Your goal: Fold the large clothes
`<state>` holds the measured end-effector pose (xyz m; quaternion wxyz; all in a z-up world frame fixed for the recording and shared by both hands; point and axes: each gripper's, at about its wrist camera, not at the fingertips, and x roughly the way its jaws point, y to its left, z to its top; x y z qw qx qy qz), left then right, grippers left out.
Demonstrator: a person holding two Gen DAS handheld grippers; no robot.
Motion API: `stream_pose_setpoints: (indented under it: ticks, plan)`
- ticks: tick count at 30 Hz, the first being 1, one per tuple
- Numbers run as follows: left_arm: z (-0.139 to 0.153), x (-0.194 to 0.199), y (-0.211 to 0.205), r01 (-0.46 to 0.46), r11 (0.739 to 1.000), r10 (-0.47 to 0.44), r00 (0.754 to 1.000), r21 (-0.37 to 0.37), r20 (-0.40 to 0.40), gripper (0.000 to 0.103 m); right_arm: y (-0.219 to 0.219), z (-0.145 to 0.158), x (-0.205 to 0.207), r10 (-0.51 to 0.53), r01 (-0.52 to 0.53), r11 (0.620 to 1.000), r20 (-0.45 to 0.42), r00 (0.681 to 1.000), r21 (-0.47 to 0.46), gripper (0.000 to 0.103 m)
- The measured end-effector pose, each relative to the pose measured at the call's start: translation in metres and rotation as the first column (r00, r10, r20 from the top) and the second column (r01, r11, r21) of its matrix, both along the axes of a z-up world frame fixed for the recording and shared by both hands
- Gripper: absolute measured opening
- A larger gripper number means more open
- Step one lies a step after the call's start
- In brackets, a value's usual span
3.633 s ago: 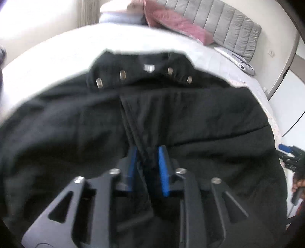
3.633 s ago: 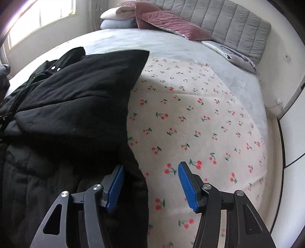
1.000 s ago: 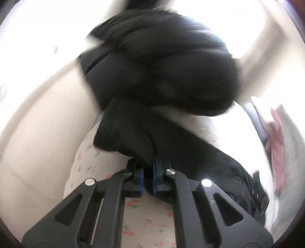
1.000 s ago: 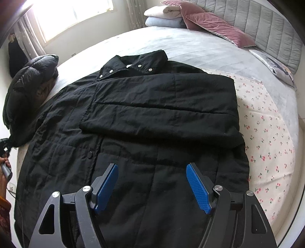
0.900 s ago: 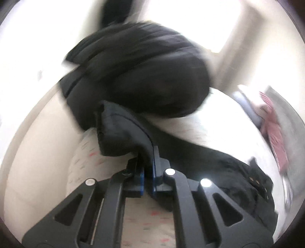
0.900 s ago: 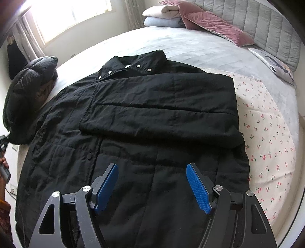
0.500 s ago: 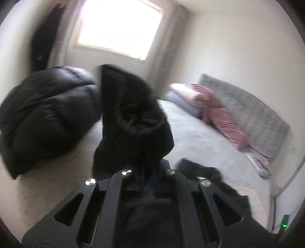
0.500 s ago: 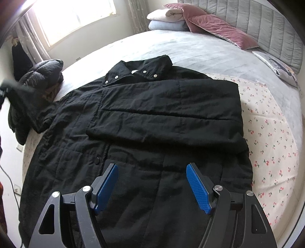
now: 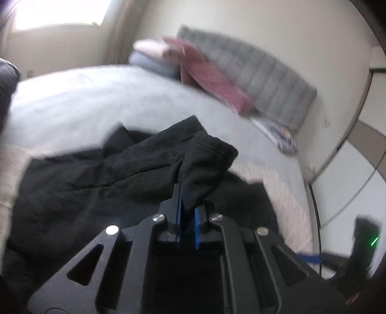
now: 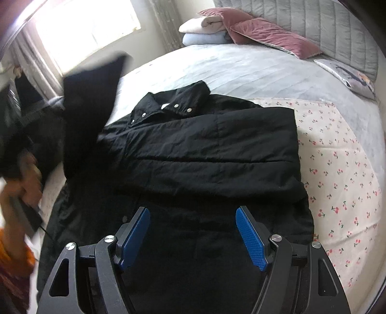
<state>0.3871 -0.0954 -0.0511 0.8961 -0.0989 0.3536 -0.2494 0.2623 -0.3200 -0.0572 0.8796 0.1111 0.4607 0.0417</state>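
Bed: we work over a grey bed [image 10: 253, 70] with a cherry-print sheet [image 10: 337, 169] on its near right part.
Right gripper: our right gripper [image 10: 193, 235] hovers at the near edge, its jaws spread wide with nothing between them, over the coat's lower part.
Left gripper: our left gripper [image 9: 187, 212] has the sleeve cuff [image 9: 205, 166] between its jaws, which are opening; whether the pads still press on it we cannot tell.
Coat: we see the black coat [image 10: 205, 149] lying flat mid-bed, collar far, right sleeve folded across the chest, left sleeve lifted at the left.
Far end: pink cushion [image 10: 270, 36] and folded blankets [image 10: 205, 31] against the grey headboard [image 10: 325, 21].
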Motion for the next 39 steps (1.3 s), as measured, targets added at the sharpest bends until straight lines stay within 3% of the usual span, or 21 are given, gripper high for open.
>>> stream_pose_setpoints:
  ticks: [1, 3, 5, 7, 11, 14, 18, 22, 25, 26, 27, 29, 31, 34, 37, 39]
  plan:
    - [-0.015, 0.000, -0.010, 0.027, 0.999, -0.027, 0.999, 0.017, -0.030, 0.018, -0.004, 0.000, 0.000, -0.010, 0.010, 1.000, 0.000, 1.000, 0.009, 0.075]
    - [-0.034, -0.004, -0.026, 0.098, 0.995, -0.094, 0.991, 0.031, -0.098, 0.044, -0.009, -0.001, -0.001, -0.026, 0.026, 0.999, -0.003, 1.000, 0.026, 0.075]
    - [-0.050, -0.012, -0.035, 0.184, 0.983, -0.176, 0.970, 0.031, -0.166, 0.060, -0.014, -0.002, -0.001, -0.034, 0.035, 0.998, -0.010, 0.999, 0.048, 0.075]
    - [-0.048, -0.025, -0.040, 0.235, 0.971, -0.224, 0.960, 0.043, -0.166, 0.065, -0.017, -0.004, 0.002, -0.033, 0.035, 0.997, -0.021, 0.999, 0.065, 0.075]
    - [-0.024, -0.043, -0.023, 0.276, 0.951, -0.265, 0.960, 0.137, -0.088, 0.081, -0.014, -0.008, 0.012, -0.013, 0.018, 0.991, -0.035, 0.999, 0.136, 0.077]
    - [-0.013, -0.038, 0.009, 0.231, 0.952, -0.226, 0.973, 0.200, -0.045, 0.081, -0.007, -0.016, 0.030, 0.013, -0.003, 0.971, -0.044, 0.999, 0.239, 0.077]
    - [-0.014, -0.009, 0.064, 0.122, 0.963, -0.110, 0.992, 0.239, -0.065, 0.081, 0.013, -0.031, 0.062, 0.029, -0.017, 0.948, -0.033, 0.999, 0.319, 0.077]
    - [-0.030, 0.010, 0.123, 0.011, 0.968, 0.011, 0.996, 0.249, -0.087, 0.081, 0.035, -0.060, 0.099, 0.037, 0.001, 0.921, -0.090, 0.995, 0.389, 0.075]
    - [-0.035, 0.017, 0.153, -0.043, 0.970, 0.066, 0.994, 0.240, -0.091, 0.081, 0.046, -0.077, 0.116, 0.026, 0.023, 0.916, -0.117, 0.993, 0.401, 0.060]
    - [-0.037, 0.020, 0.156, -0.047, 0.971, 0.070, 0.993, 0.236, -0.093, 0.080, 0.051, -0.082, 0.121, 0.016, 0.038, 0.921, -0.134, 0.991, 0.388, 0.050]
    - [-0.038, 0.022, 0.161, -0.053, 0.972, 0.076, 0.993, 0.228, -0.094, 0.079, 0.056, -0.083, 0.123, 0.010, 0.041, 0.932, -0.140, 0.990, 0.360, 0.028]
    - [-0.040, 0.026, 0.163, -0.057, 0.973, 0.079, 0.993, 0.223, -0.089, 0.077, 0.064, -0.081, 0.120, 0.037, 0.013, 0.933, -0.134, 0.990, 0.358, 0.011]
    - [-0.042, 0.029, 0.162, -0.052, 0.974, 0.073, 0.994, 0.221, -0.087, 0.076, 0.068, -0.073, 0.109, 0.057, -0.011, 0.922, -0.109, 0.992, 0.387, 0.009]
    - [-0.054, 0.034, 0.160, -0.035, 0.970, 0.061, 0.993, 0.239, -0.104, 0.076, 0.066, -0.061, 0.093, 0.045, -0.017, 0.940, -0.074, 0.996, 0.342, 0.008]
    - [-0.080, 0.040, 0.152, -0.003, 0.960, 0.055, 0.982, 0.279, -0.178, 0.076, 0.056, -0.069, 0.093, 0.005, 0.027, 0.958, -0.111, 0.994, 0.284, 0.008]
    - [-0.090, 0.035, 0.145, 0.017, 0.944, 0.041, 0.985, 0.330, -0.168, 0.076, 0.056, -0.076, 0.097, 0.004, 0.034, 0.960, -0.134, 0.991, 0.278, 0.008]
